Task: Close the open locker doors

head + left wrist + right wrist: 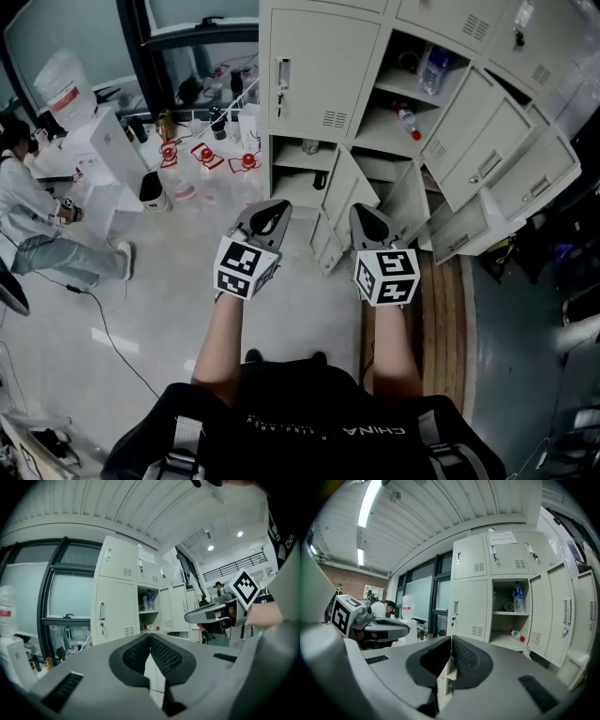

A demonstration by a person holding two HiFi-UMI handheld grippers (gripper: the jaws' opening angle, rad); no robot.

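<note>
A bank of cream lockers (pixel 323 70) stands ahead, with several doors hanging open. Two tall doors (pixel 487 141) swing out at the right, and small low doors (pixel 347 192) are ajar near the floor. An open compartment holds an upright water bottle (pixel 517 597) and a bottle lying on the shelf below (pixel 515 633). My left gripper (pixel 272 211) and right gripper (pixel 366 214) are held side by side short of the lockers. Both are shut and empty, with pads meeting in the left gripper view (pixel 150 637) and the right gripper view (pixel 451 639).
A person (pixel 28 206) sits at the left by a white table with a water jug (pixel 66 84). Red-topped items (pixel 206 155) and bottles clutter the floor left of the lockers. A wooden strip (pixel 445 319) runs along the floor at the right. A cable (pixel 103 328) trails on the floor.
</note>
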